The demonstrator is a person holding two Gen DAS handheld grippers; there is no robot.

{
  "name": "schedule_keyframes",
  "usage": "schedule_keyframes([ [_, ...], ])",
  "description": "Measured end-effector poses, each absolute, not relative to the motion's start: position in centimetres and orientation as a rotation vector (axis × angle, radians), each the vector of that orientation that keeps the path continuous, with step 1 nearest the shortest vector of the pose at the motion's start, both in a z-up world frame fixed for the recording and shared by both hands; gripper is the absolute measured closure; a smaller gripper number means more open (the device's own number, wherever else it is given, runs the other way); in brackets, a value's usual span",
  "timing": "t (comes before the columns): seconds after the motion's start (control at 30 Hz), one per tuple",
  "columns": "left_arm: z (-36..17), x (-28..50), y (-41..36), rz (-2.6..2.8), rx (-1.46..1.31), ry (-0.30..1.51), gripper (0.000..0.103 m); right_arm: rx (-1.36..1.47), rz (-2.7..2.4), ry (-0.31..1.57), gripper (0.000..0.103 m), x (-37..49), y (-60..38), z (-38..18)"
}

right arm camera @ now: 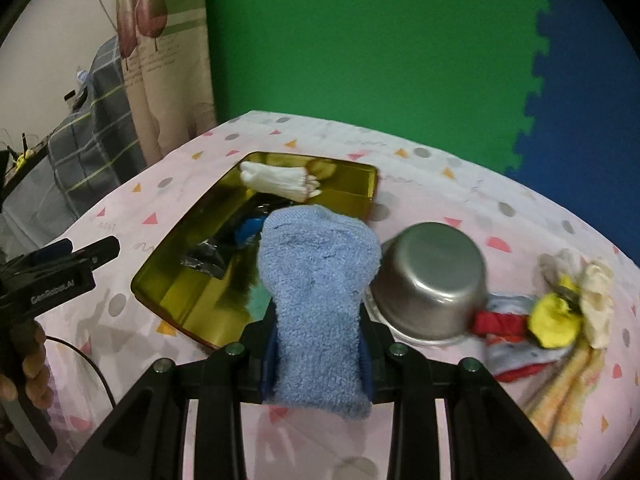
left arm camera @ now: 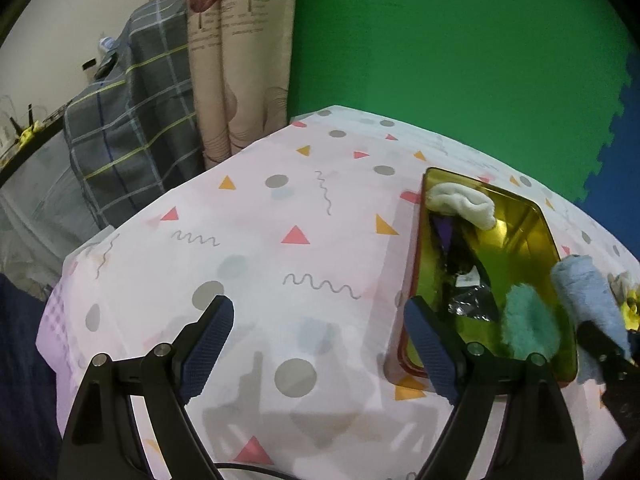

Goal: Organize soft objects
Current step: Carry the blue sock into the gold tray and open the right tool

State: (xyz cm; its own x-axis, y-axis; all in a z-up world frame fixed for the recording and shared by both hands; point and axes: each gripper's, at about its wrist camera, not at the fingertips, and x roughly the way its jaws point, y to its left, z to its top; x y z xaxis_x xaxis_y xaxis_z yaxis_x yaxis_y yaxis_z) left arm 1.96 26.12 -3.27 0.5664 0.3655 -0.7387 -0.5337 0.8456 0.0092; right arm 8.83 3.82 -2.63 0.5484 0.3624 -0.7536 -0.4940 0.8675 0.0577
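The blue sock, pinched by the right gripper at lower centre, could snag the gold tray rim and miss.

Patterned tablecloth; steel pot overturned; green wall; plaid cloth.
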Motion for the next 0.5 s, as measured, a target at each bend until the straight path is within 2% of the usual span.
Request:
schedule_keyframes([
  [0.27,-3.4,1.9,26.6,0.537,-0.256,0.814,0.018,-0.195,0.513,0.895,0.071,11.0,7.0,-4.5],
  [0.47,-3.5,2.0,26.3,0.527,-0.245,0.818,0.018,-0.186,0.51,0.918,0.068,12.0,8.2,-5.8],
  [0.5,-3.5,2.0,26.3,0.528,-0.244,0.819,0.018,-0.182,0.511,0.923,0.064,12.0,8.3,-5.9],
])
